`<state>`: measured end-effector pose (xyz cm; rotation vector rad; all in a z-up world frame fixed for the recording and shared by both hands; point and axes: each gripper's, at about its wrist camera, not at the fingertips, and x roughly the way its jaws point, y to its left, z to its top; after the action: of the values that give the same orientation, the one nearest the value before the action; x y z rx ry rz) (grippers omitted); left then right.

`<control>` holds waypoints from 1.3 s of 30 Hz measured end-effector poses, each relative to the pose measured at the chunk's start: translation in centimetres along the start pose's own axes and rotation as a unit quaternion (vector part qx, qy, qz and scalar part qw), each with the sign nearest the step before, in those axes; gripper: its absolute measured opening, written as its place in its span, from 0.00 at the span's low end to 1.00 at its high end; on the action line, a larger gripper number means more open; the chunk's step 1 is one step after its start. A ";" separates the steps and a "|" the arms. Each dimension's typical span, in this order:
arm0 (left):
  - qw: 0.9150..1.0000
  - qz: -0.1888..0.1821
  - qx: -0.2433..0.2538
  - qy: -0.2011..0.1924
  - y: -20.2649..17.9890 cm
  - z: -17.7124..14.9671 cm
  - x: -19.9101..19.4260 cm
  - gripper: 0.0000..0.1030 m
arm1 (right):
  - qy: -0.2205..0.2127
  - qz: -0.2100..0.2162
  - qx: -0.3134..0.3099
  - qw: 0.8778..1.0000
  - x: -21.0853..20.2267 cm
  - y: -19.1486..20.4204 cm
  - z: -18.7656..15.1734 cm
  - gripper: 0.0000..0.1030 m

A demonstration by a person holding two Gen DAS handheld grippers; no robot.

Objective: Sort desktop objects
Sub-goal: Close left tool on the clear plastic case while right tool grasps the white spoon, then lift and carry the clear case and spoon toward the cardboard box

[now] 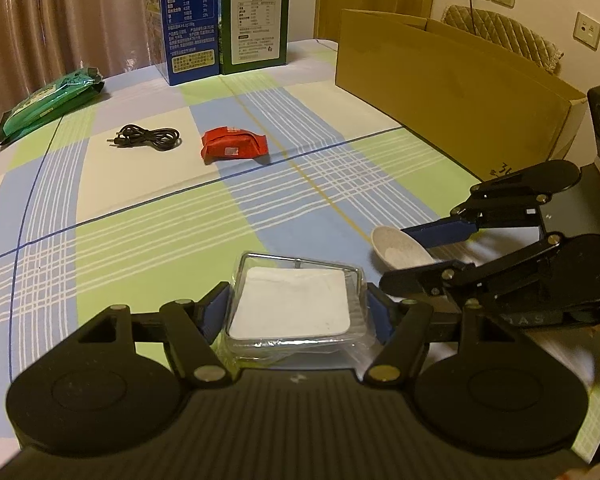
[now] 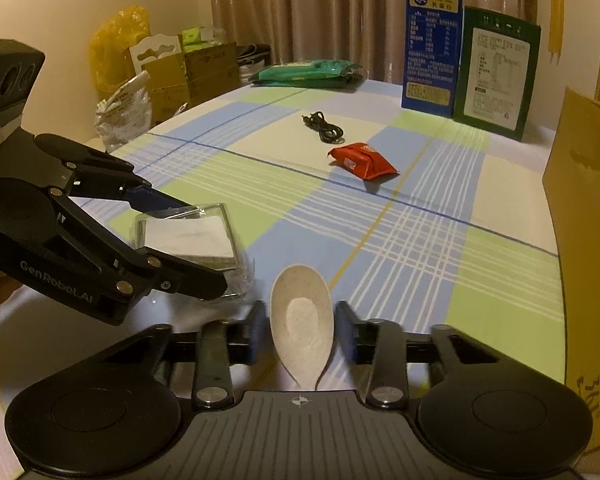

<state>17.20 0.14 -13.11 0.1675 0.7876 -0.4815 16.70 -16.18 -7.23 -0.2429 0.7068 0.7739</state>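
Both grippers loaded, so the step in hand looks like carrying to the sorting spot, probably the cardboard box on the right.

Left gripper: jaws at mid width, blue pads clamped on both sides of a clear plastic case with a white insert. It's in the jaws at the near edge of the surface.

Right gripper: in its own view the fingers look a little off the sides of the pale spoon, but there's motion blur; I read it as pinched narrow on the spoon's neck, bowl sticking forward.

Doing it well:
- Spoon grip is near the handle end, so it may pivot. Keep that wrist steady, no fast roll.
- Case is slick; lift straight, don't tilt.
- Grippers are just beside each other, so separate them before swinging either toward the box.

Pose: both pitched down and forward, right gripper rolled on its side in the left view.

Untouched mid-surface: red packet, black cable.
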 end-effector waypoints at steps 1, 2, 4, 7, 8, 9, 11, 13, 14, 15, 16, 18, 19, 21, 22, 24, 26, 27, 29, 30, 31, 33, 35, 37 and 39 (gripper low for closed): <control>1.000 -0.001 0.000 0.000 0.0 0.0 0.0 0.64 | 0.000 0.001 0.000 1.000 0.0 0.1 0.0 0.30; 1.000 -0.001 0.000 0.000 0.0 0.0 0.1 0.65 | 0.001 0.000 0.000 1.000 -0.1 0.1 0.0 0.30; 1.000 -0.001 -0.001 0.000 0.0 0.0 0.1 0.65 | 0.001 -0.001 0.001 1.000 -0.1 0.1 -0.1 0.29; 1.000 0.003 0.001 0.000 -0.1 0.0 0.2 0.67 | 0.002 -0.006 0.002 1.000 -0.2 0.2 -0.1 0.29; 1.000 0.003 0.001 0.000 -0.1 0.0 0.2 0.68 | 0.003 -0.011 0.002 1.000 -0.2 0.3 -0.1 0.29; 1.000 0.004 0.002 -0.001 -0.1 0.1 0.3 0.69 | 0.003 -0.016 0.002 1.000 -0.2 0.3 -0.1 0.29; 1.000 0.005 0.003 -0.002 -0.2 0.1 0.4 0.70 | 0.003 -0.025 0.008 1.000 -0.2 0.1 -0.1 0.29; 1.000 0.006 0.004 -0.001 -0.3 0.1 0.5 0.70 | 0.004 -0.032 0.015 0.999 -0.2 -0.2 -0.1 0.29; 1.000 0.006 0.005 -0.001 -0.3 0.1 0.5 0.70 | 0.004 -0.035 0.017 0.999 -0.2 -0.3 -0.1 0.29; 1.000 0.007 0.005 0.000 -0.4 0.1 0.6 0.70 | 0.004 -0.037 0.020 0.999 -0.2 -0.4 0.0 0.29; 1.000 0.007 0.006 0.000 -0.5 0.1 0.6 0.70 | 0.004 -0.039 0.021 0.999 -0.3 -0.5 0.0 0.29; 1.000 0.008 0.007 0.001 -0.6 0.1 0.7 0.70 | 0.003 -0.040 0.021 0.999 -0.3 -0.4 -0.1 0.29; 1.000 0.009 0.007 0.002 -0.6 0.1 0.7 0.70 | 0.003 -0.041 0.021 0.999 -0.3 -0.4 -0.1 0.29; 1.000 0.011 0.005 0.006 -0.6 0.2 0.9 0.69 | 0.003 -0.042 0.021 0.999 -0.3 -0.3 -0.1 0.29; 1.000 0.011 0.006 0.006 -0.7 0.1 1.0 0.67 | 0.003 -0.043 0.022 0.999 -0.3 -0.3 -0.1 0.29; 1.000 0.011 0.005 0.005 -0.7 0.2 0.9 0.63 | 0.002 -0.048 0.024 0.999 -0.4 -0.3 -0.1 0.29; 1.000 0.010 0.000 0.005 -0.6 0.2 0.7 0.62 | 0.004 -0.054 0.028 0.998 -0.5 -0.5 -0.2 0.29; 1.000 0.009 -0.002 0.006 -0.7 0.3 0.7 0.62 | 0.005 -0.057 0.030 0.998 -0.6 -0.5 -0.2 0.29; 1.000 0.007 -0.002 0.006 -0.9 0.2 0.5 0.61 | 0.006 -0.066 0.035 0.997 -0.9 -0.6 -0.1 0.29; 1.000 0.006 0.000 0.005 -1.1 0.2 0.3 0.61 | 0.006 -0.070 0.037 0.997 -1.1 -0.6 -0.1 0.29; 1.000 0.005 0.001 0.005 -1.2 0.2 0.2 0.61 | 0.005 -0.074 0.039 0.996 -1.4 -0.7 0.0 0.29; 1.000 0.007 0.008 0.004 -1.7 0.2 -0.2 0.61 | 0.002 -0.080 0.047 0.996 -2.1 -0.8 0.1 0.29; 1.000 0.008 0.013 0.001 -2.2 0.3 -0.6 0.61 | 0.000 -0.088 0.055 0.995 -3.0 -0.8 0.1 0.29; 1.000 0.008 0.011 -0.003 -2.6 0.5 -1.0 0.61 | -0.003 -0.095 0.065 0.993 -4.1 -0.9 0.0 0.29; 1.000 0.010 0.006 -0.006 -3.2 0.6 -1.4 0.61 | -0.007 -0.103 0.072 0.992 -5.2 -1.0 0.1 0.29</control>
<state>15.24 -2.38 -11.57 0.1844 0.7710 -0.4674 14.86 -19.77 -3.77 -0.1757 0.7094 0.5254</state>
